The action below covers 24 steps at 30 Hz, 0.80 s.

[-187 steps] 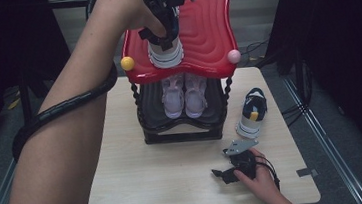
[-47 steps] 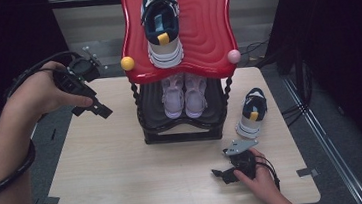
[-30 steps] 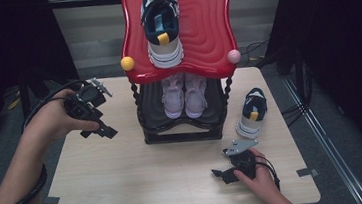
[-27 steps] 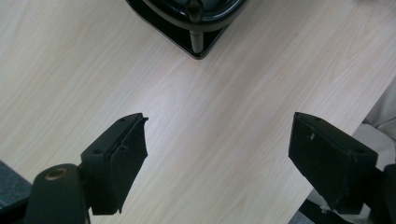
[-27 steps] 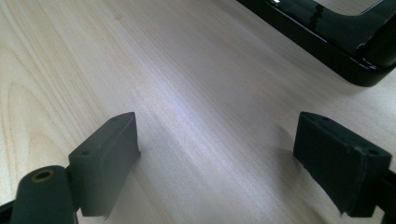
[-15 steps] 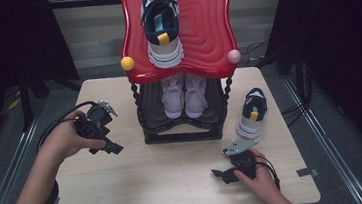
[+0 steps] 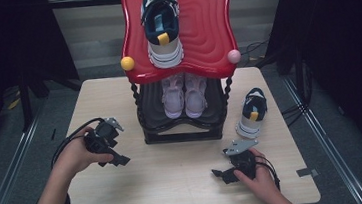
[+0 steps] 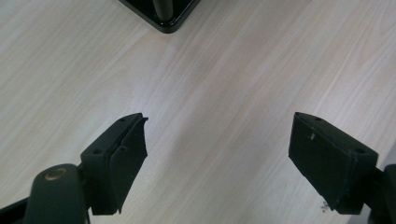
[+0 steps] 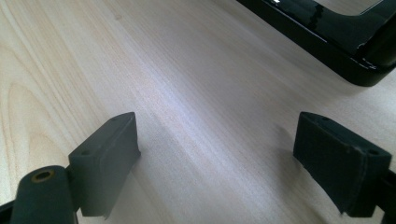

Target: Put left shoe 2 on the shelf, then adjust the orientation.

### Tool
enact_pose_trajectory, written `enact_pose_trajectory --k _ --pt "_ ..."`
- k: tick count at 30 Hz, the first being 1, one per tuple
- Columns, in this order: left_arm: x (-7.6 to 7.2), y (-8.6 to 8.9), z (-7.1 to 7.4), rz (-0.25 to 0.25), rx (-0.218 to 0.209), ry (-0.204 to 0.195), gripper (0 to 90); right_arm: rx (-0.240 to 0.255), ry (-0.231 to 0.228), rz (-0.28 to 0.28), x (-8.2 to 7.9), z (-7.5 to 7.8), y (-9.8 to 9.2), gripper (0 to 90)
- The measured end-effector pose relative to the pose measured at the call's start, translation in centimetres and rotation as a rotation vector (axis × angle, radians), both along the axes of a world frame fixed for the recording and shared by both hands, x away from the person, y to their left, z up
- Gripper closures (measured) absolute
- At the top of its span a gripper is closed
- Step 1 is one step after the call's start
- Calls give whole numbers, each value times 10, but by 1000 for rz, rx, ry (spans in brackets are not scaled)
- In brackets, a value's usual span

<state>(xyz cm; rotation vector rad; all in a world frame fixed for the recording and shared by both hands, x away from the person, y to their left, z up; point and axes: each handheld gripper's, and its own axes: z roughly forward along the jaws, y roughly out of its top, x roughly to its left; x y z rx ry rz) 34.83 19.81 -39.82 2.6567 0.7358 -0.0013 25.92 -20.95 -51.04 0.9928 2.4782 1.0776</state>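
The work in hand looks like moving shoes onto the red-topped shoe rack (image 7: 213, 38). One navy and white sneaker (image 7: 161, 26) already sits on the rack's top tray, and a pale pair (image 7: 184, 94) stands on the shelf below. The remaining sneaker (image 7: 252, 112) stands on the table (image 7: 176, 183) just right of the rack's base.

The right gripper (image 7: 226, 173) rests low on the table with its jaws spread wide and nothing between them, as its own view shows over bare wood (image 9: 210, 116). The loose sneaker lies just ahead of it and slightly to its right, its long axis running away from the person, heel end nearer the gripper.

The left gripper (image 7: 116, 156) is also open and empty (image 8: 215, 154); the rack stands between it and that sneaker, so the right hand is clearly the nearer one for the pick
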Motion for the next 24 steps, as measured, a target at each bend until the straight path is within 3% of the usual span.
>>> enact_pose_trajectory --k 9,19,24 --pt "-5 -4 -34 -2 -45 -4 188 0 1 -1 0 0 0 133" --pt "-12 -10 -63 -27 -114 -74 187 0 0 0 0 0 0 133" --pt "-17 -13 -74 -13 -141 -84 184 0 0 0 0 0 0 133"
